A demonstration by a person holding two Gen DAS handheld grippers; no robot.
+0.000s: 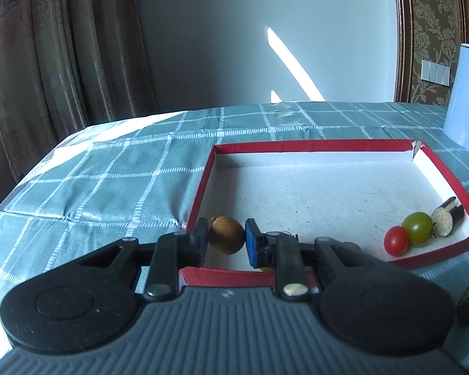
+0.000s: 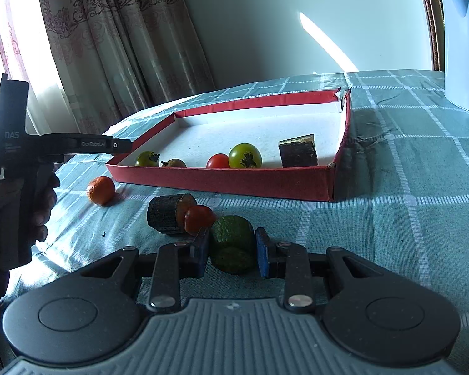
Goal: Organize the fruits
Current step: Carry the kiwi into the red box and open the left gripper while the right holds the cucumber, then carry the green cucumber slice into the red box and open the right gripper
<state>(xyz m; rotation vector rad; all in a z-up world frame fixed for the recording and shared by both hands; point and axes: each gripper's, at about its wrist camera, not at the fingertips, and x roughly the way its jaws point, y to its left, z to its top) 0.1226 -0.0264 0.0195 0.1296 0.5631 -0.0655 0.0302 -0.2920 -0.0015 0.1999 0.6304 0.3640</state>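
Left gripper (image 1: 226,243): matte black linkage arms with round silver pivot screws, two large black disc-shaped housings with circular recesses, a grey ribbed base plate bearing a small white mark, and fingers (image 1: 253,243) faced with blue pads. Right gripper (image 2: 233,251): identical build, with black arms, silver screws, grey ribbed plate and blue-padded fingers (image 2: 262,256). At the left edge of the right wrist view, the left device's black handle body carries pale lettering "DAS" and "GenRobot.AI" and is gripped by the person's left hand (image 2: 37,206), whose bare skin lies in shadow.
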